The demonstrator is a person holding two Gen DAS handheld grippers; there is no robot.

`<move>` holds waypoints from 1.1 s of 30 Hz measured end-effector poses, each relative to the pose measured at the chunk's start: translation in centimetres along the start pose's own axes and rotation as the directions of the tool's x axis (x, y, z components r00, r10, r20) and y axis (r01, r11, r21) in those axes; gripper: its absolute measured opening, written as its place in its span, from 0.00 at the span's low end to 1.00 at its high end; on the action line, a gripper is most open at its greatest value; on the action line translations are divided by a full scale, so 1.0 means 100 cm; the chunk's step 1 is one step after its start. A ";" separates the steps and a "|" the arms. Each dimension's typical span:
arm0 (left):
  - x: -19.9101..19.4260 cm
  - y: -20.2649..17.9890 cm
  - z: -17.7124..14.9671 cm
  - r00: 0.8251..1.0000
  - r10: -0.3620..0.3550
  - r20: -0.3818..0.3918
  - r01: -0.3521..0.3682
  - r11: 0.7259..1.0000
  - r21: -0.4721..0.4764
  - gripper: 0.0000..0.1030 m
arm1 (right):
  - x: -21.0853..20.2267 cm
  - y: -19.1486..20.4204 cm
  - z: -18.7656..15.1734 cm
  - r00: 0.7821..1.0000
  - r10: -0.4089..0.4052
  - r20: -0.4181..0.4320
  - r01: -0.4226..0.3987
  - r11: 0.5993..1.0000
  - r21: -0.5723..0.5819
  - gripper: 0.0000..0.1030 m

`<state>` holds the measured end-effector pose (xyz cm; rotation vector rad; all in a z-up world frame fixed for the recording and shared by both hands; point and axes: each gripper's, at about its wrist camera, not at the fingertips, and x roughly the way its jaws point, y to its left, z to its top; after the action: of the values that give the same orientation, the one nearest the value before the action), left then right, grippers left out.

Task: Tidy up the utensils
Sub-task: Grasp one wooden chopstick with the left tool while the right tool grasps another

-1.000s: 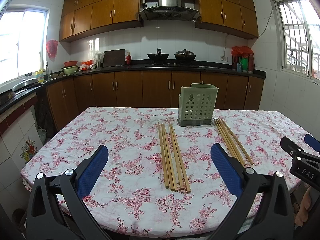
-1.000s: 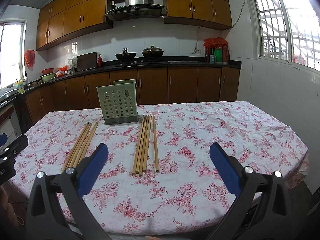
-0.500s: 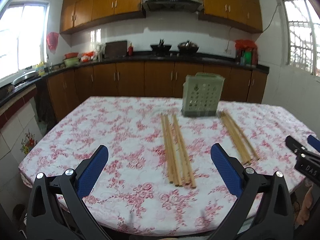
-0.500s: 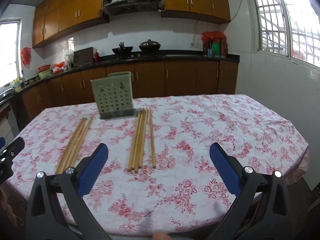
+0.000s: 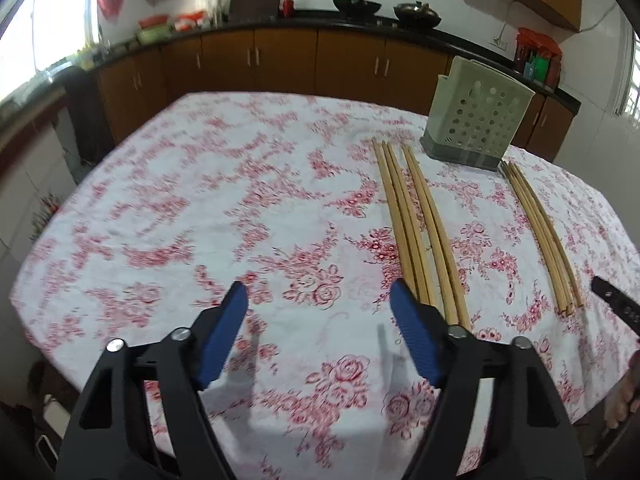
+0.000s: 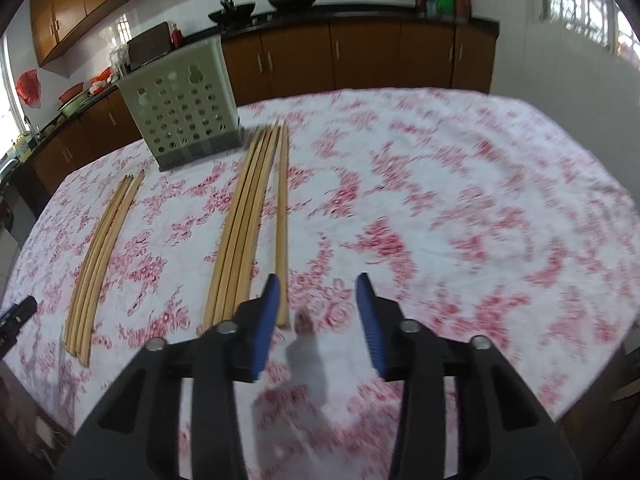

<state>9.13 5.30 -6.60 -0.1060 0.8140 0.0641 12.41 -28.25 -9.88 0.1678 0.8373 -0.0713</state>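
Over our floral-clothed bench (image 5: 168,208) we hold both grippers, left (image 5: 320,300) and right (image 6: 316,286), fingers spread and empty, beside chopsticks (image 6: 240,224) lying mid-frame before the upper-left holder (image 6: 184,108).

Rose-print cloth (image 5: 224,208) over my desk, brown cabinets (image 5: 280,60) behind, two woks (image 5: 356,3) on the black counter (image 6: 360,14), red bag (image 6: 28,86) by the window.

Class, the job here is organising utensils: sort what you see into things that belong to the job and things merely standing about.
Belonging to the job:
left chopstick bundle
right chopstick bundle
perforated green utensil holder
left gripper, open
right gripper, open

Merely about:
floral tablecloth
woks on the stove
red bottle
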 end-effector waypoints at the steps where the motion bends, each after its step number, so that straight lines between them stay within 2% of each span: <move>1: 0.003 0.000 0.001 1.000 -0.010 -0.007 0.010 1.000 -0.002 0.69 | 0.005 0.003 0.001 1.000 0.000 -0.008 0.000 1.000 -0.011 0.36; 5: 0.012 -0.007 0.006 0.999 -0.042 -0.019 0.043 0.999 0.026 0.65 | 0.019 0.012 0.004 0.999 -0.017 -0.027 0.016 0.998 -0.054 0.35; 8: 0.018 -0.016 0.007 0.997 -0.071 -0.030 0.073 0.996 0.056 0.63 | 0.024 0.017 0.003 0.998 -0.066 -0.017 0.064 0.993 -0.100 0.22; 11: 0.027 -0.025 0.009 0.992 -0.109 -0.059 0.114 0.990 0.086 0.53 | 0.025 0.013 0.004 0.997 -0.071 -0.012 0.070 0.993 -0.097 0.14; 12: 0.030 -0.029 0.010 0.991 -0.115 -0.073 0.122 0.988 0.097 0.48 | 0.025 0.012 0.005 0.997 -0.071 -0.013 0.070 0.993 -0.092 0.13; 18: 0.038 -0.034 0.011 0.985 -0.136 -0.110 0.150 0.981 0.123 0.33 | 0.026 0.006 0.008 0.996 -0.087 -0.012 0.086 0.993 -0.079 0.11; 22: 0.042 -0.042 0.013 0.988 -0.104 -0.112 0.123 0.977 0.176 0.26 | 0.028 0.010 0.009 0.996 -0.093 -0.010 0.092 0.992 -0.091 0.13; 26: 0.054 -0.042 0.025 0.990 -0.074 -0.119 0.096 0.977 0.192 0.08 | 0.033 0.013 0.014 0.996 -0.091 -0.011 0.089 0.991 -0.099 0.14; 30: 0.066 -0.029 0.040 0.991 -0.067 -0.116 0.086 0.982 0.165 0.08 | 0.039 0.006 0.024 0.993 -0.115 -0.008 0.114 0.989 -0.091 0.10; 33: 0.074 -0.014 0.052 0.993 -0.039 -0.110 0.056 0.987 0.149 0.08 | 0.045 -0.012 0.035 0.989 -0.145 -0.007 0.145 0.989 -0.040 0.09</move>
<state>18.09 4.65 -8.41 0.0150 0.9198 -0.0490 17.79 -29.98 -11.08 0.0702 0.8595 -0.1905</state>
